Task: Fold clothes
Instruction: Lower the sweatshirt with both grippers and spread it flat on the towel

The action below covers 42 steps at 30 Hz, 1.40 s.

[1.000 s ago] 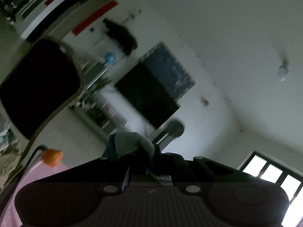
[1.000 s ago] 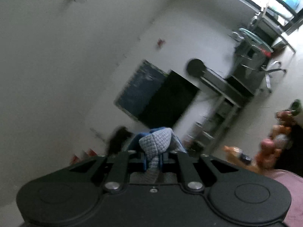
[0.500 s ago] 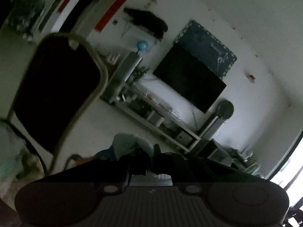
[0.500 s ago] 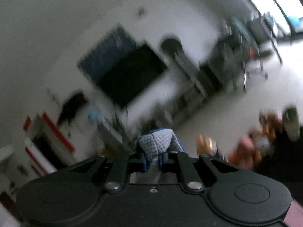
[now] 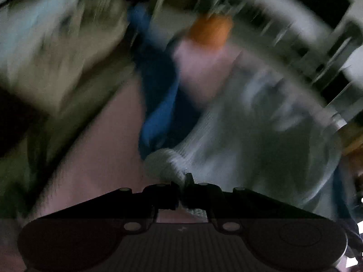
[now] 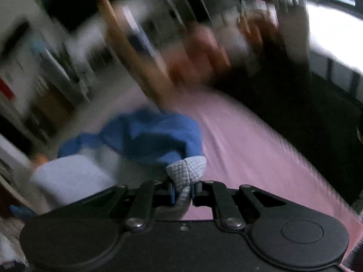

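Grey-and-blue garment [image 6: 156, 140] hangs between my two grippers over the pink sheet [image 6: 249, 154], its bulk spilling far and left of my right gripper [image 6: 183, 191]. My left gripper [image 5: 182, 191] pinches one waffle-knit grey edge; the right clamps another.

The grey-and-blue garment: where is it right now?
The grey-and-blue garment is pinched in both claws and trails ahead over the pink surface, left of centre in the right wrist view.
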### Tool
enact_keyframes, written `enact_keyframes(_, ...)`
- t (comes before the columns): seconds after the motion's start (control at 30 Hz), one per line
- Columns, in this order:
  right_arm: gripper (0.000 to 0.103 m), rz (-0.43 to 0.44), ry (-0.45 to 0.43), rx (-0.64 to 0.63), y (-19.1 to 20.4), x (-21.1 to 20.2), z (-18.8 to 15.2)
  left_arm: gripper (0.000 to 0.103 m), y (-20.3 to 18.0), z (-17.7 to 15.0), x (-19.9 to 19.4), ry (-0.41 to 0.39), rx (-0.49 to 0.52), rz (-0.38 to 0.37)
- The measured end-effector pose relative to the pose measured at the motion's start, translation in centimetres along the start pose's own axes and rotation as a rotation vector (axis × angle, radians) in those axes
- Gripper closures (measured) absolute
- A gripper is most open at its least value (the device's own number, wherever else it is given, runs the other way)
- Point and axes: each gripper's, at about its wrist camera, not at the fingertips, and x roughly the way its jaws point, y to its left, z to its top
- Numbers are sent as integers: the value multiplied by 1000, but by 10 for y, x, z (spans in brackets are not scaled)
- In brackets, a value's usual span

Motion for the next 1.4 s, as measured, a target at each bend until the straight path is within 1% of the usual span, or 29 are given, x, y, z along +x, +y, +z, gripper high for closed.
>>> enact_keyframes(0.03, 91, -39, 47, 5, -8, 11, -13, 95, 6, -5, 1, -9, -7, -9)
enact_keyframes(0.07, 90, -77, 94, 9, -17, 22, -25, 95, 6, -5, -4, -21, -2, -13)
enact_keyframes(0.1, 90, -102, 120, -1, -21, 30, -34, 96, 6, -5, -10, -36, 4, -19)
enact_keyframes(0.2, 91, -85, 71, -110, -11, 34, -36, 96, 1, -1, -37, -95, 25, -47)
enact_keyframes(0.27, 91, -43, 36, -72, -11, 32, -33, 97, 1, 5, -53, -134, 13, -78)
enact_keyframes(0.33, 91, 26, -18, -41, -8, 19, -24, 97, -2, 15, -75, -170, -15, -134)
enact_keyframes(0.43, 91, 105, -70, -6, -9, 2, -14, 97, -9, 17, -96, -199, -22, -189)
enact_keyframes(0.5, 91, 104, -85, -9, -12, 0, -13, 96, -9, 9, -93, -166, 9, -173)
enact_keyframes(0.53, 91, 81, -90, -22, -14, 1, -14, 96, -9, 3, -85, -135, 28, -153)
enact_keyframes(0.57, 90, 52, -82, -34, -17, 7, -17, 94, -11, -3, -70, -90, 50, -115)
enact_keyframes(0.63, 90, -11, -35, -40, -26, 27, -23, 92, -14, -16, -44, -6, 87, -43)
enact_keyframes(0.67, 87, -39, -1, -35, -31, 38, -27, 91, -12, -20, -40, 25, 93, -18)
enact_keyframes(0.7, 82, -62, 58, -16, -36, 49, -31, 90, -10, -24, -35, 56, 99, 8)
enact_keyframes(0.73, 78, -81, 102, 0, -40, 57, -36, 87, -8, -27, -36, 72, 106, 24)
enact_keyframes(0.77, 75, -96, 100, 6, -43, 54, -38, 84, -6, -27, -44, 56, 115, 26)
enact_keyframes(0.8, 66, -116, 64, 0, -44, 47, -39, 78, -6, -27, -54, 37, 126, 20)
enact_keyframes(0.83, 58, -136, 28, -6, -45, 41, -40, 76, -6, -29, -65, 18, 139, 4)
enact_keyframes(0.87, 44, -143, -7, -6, -46, 34, -40, 74, -6, -30, -75, -1, 152, -12)
enact_keyframes(0.93, 43, -96, -64, 20, -45, 20, -37, 71, -9, -32, -87, -21, 173, -76)
enact_keyframes(0.97, 43, -47, -66, 29, -43, 18, -36, 71, -13, -32, -90, -22, 181, -121)
enact_keyframes(1.0, 43, 4, -60, 33, -40, 19, -34, 65, -21, -32, -90, -15, 194, -169)
enact_keyframes(1.07, 43, 116, -14, 16, -25, 31, -30, 58, -39, -31, -85, 3, 239, -228)
enact_keyframes(1.13, 43, 194, 57, -54, -4, 54, -39, 57, -60, -32, -74, 23, 314, -229)
enact_keyframes(1.2, 43, 216, 110, -143, 16, 71, -50, 57, -77, -33, -59, 37, 373, -204)
enact_keyframes(1.23, 43, 208, 129, -176, 25, 79, -53, 57, -82, -33, -53, 43, 394, -199)
enact_keyframes(1.33, 43, 187, 180, -269, 50, 100, -60, 56, -90, -29, -39, 55, 427, -226)
enact_keyframes(1.4, 43, 187, 181, -283, 57, 116, -58, 53, -95, -26, -27, 77, 451, -258)
